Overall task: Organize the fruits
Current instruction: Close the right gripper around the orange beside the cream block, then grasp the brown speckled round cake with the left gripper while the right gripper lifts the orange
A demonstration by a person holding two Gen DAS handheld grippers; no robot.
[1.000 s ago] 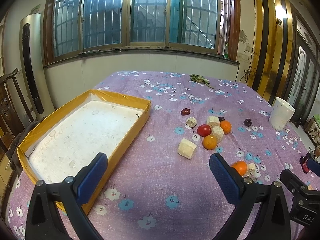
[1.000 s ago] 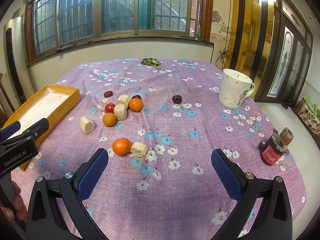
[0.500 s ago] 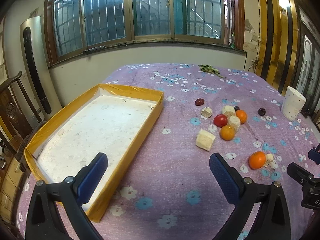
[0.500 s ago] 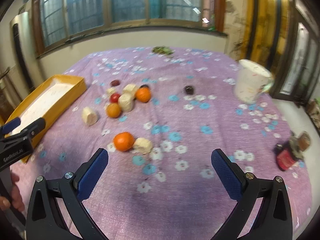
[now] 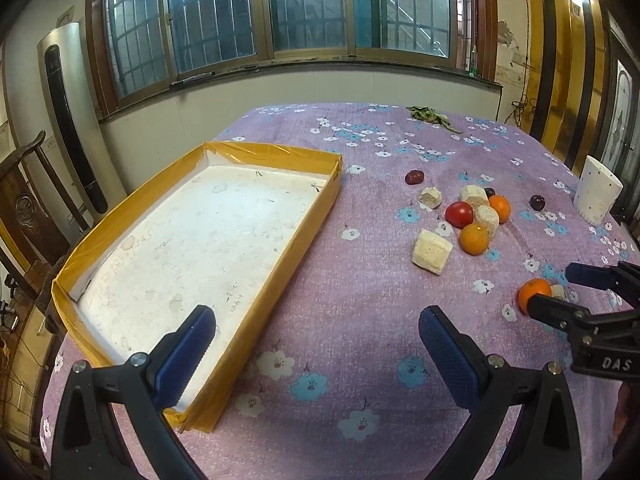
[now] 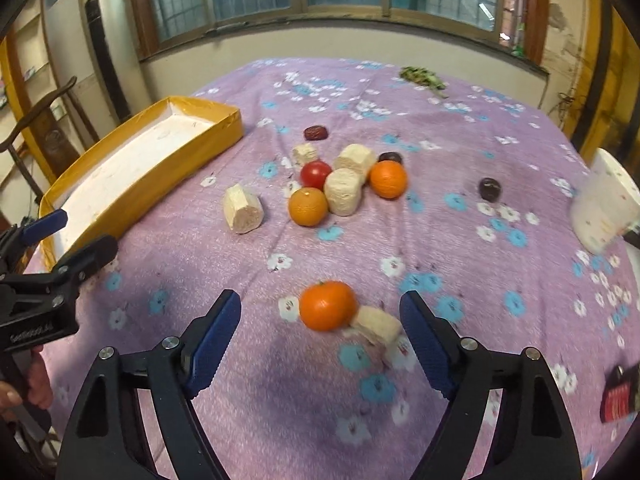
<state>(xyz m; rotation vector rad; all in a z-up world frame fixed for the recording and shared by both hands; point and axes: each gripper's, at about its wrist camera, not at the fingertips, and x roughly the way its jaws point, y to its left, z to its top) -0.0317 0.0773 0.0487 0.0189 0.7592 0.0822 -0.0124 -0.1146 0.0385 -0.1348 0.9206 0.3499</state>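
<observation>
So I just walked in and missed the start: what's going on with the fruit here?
A person is sorting fruit with a handheld gripper in each hand. The right gripper is at the nearest orange beside a pale chunk; its jaws are closing around them but not yet pressing. The left gripper waits open by the yellow tray, which holds nothing yet. The other fruit sits clustered on the purple cloth.
</observation>
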